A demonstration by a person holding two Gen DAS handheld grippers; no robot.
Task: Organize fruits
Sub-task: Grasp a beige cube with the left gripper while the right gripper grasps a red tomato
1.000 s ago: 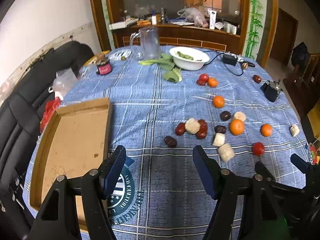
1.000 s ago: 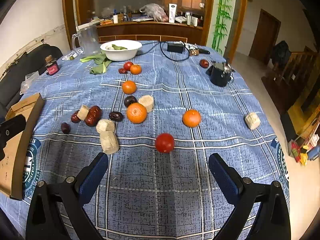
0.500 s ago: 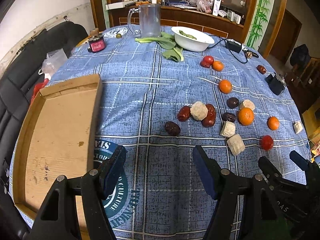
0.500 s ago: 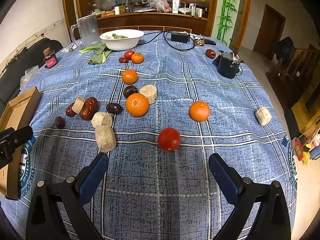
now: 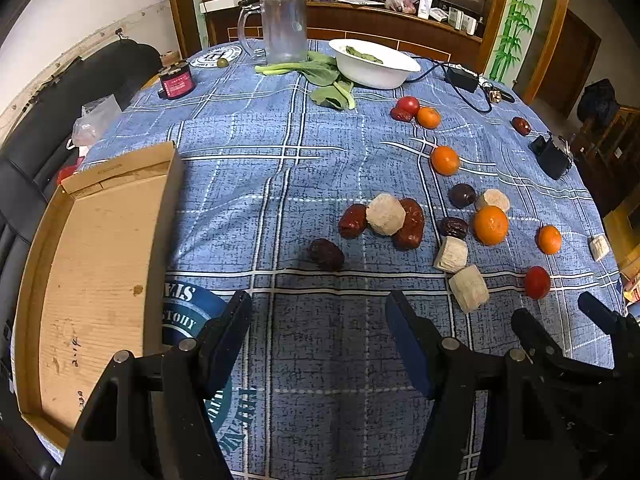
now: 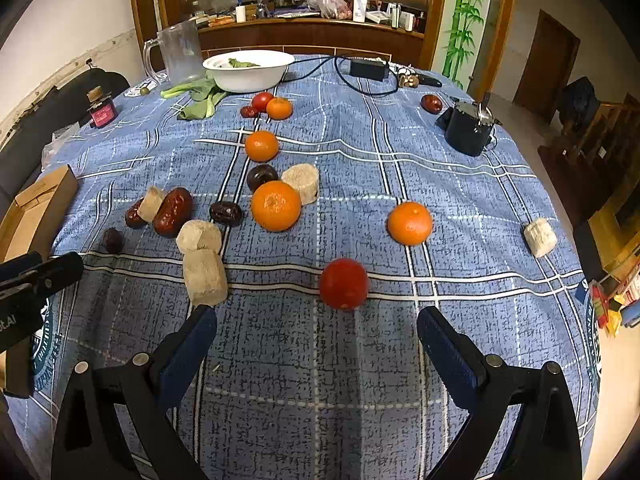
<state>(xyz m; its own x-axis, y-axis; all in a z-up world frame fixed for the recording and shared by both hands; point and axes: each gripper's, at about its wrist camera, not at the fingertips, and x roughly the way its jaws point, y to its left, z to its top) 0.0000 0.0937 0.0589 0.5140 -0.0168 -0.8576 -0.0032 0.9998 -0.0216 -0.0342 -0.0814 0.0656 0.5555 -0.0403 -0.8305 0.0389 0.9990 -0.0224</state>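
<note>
Several oranges, red tomatoes, dark red dates and beige cut chunks lie scattered on the blue checked tablecloth. My left gripper (image 5: pixel 318 312) is open and empty, just short of a dark date (image 5: pixel 326 254). A shallow cardboard tray (image 5: pixel 92 272) lies to its left. My right gripper (image 6: pixel 316 328) is open and empty, with a red tomato (image 6: pixel 344 283) just ahead between its fingers. A large orange (image 6: pixel 276 205) and a smaller orange (image 6: pixel 410 223) lie beyond. The right gripper also shows at the lower right of the left wrist view (image 5: pixel 560 316).
A white bowl (image 5: pixel 374 65) with greens, loose leafy greens (image 5: pixel 328 80), a clear jug (image 5: pixel 282 28) and a small pink jar (image 5: pixel 176 82) stand at the far side. A black device (image 6: pixel 470 128) and a cable lie at the far right. A black sofa is left of the table.
Both grippers have moved forward and lower toward the fruit. The tomato is nearer the right gripper and the dark date nearer the left. Both stayed open.
</note>
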